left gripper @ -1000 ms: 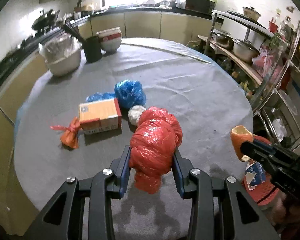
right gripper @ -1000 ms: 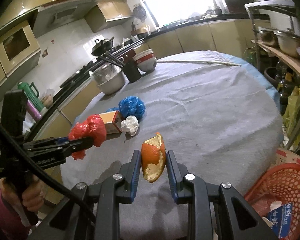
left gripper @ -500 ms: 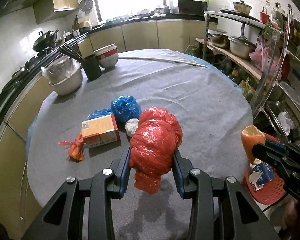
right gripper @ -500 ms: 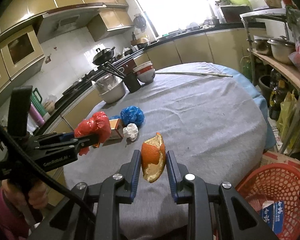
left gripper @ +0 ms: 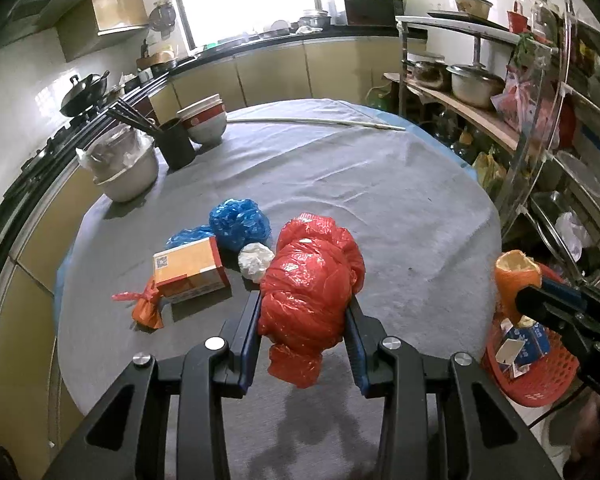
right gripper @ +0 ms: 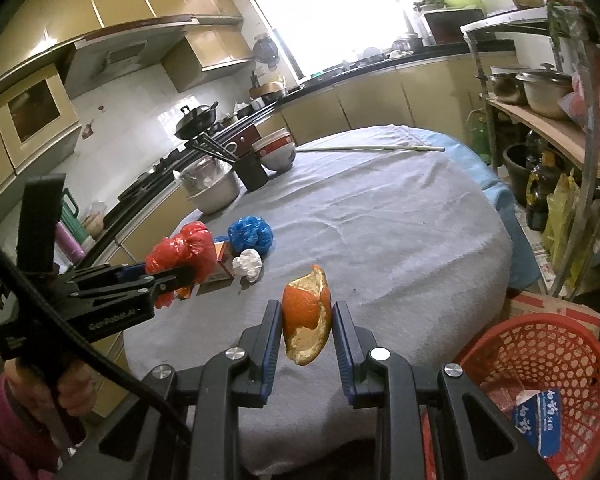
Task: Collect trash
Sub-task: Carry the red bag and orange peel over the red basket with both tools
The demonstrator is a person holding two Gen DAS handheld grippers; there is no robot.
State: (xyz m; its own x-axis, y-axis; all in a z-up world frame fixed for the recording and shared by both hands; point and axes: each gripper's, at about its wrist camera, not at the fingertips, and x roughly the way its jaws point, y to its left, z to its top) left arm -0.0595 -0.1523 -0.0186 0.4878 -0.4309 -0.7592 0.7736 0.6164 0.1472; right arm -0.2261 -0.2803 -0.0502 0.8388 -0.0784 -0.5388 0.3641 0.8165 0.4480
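Cluttered kitchen tabletop (left gripper: 380, 184): left gripper (left gripper: 302, 320) clamped a red plastic bag (left gripper: 312, 280), right gripper (right gripper: 306, 320) an orange peel (right gripper: 306, 316), both lifted back toward the red basket (right gripper: 540, 360) (other trash remained).

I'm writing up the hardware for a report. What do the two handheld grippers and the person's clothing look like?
Both grippers, left gripper and right gripper, are matte black with angular arms, silver round bolts and blue pads lining the fingers. The left one shows white lettering on its side, a tall black post on top and a black cable trailing from it. The sleeve is magenta.
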